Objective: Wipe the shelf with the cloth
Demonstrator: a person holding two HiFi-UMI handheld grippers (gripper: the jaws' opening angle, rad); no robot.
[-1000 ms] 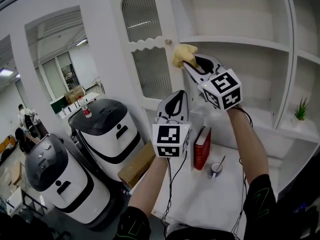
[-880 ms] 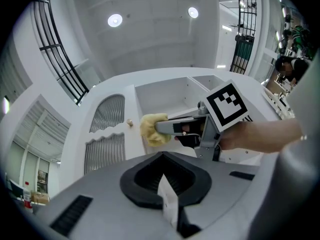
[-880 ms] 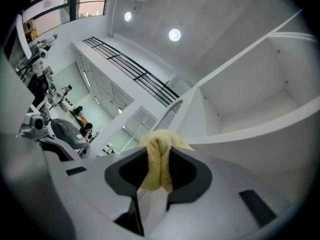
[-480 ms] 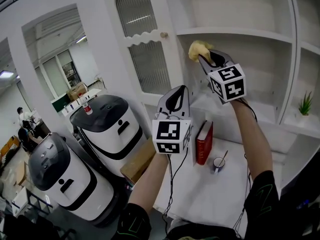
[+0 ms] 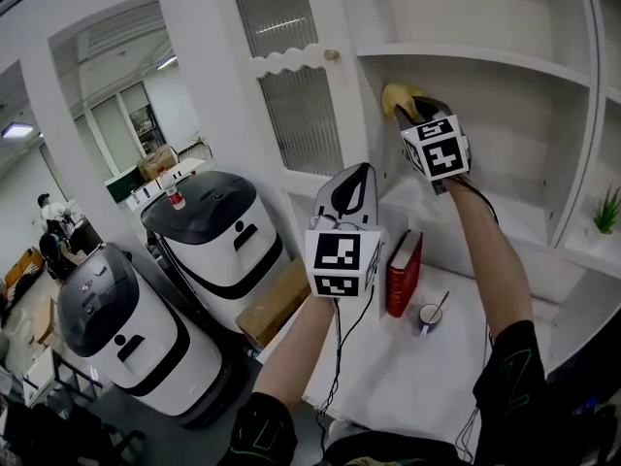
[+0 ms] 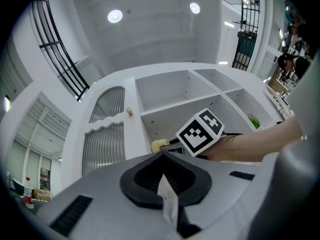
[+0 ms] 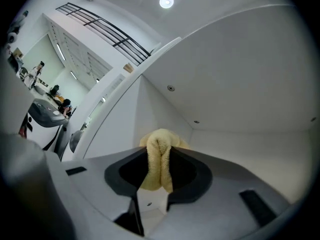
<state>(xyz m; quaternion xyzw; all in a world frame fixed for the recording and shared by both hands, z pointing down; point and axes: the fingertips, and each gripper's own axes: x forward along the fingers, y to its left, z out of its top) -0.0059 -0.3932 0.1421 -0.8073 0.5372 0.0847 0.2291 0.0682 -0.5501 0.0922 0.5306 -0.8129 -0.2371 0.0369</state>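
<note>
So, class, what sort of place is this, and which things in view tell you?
Probably a robotics lab or showroom: two white service robots stand on the floor beside a white built-in shelf unit, and an office area with people shows at far left.

red book (image 5: pixel 404 272), cup (image 5: pixel 430 316), cardboard box (image 5: pixel 276 301), plant (image 5: pixel 610 212)
</note>
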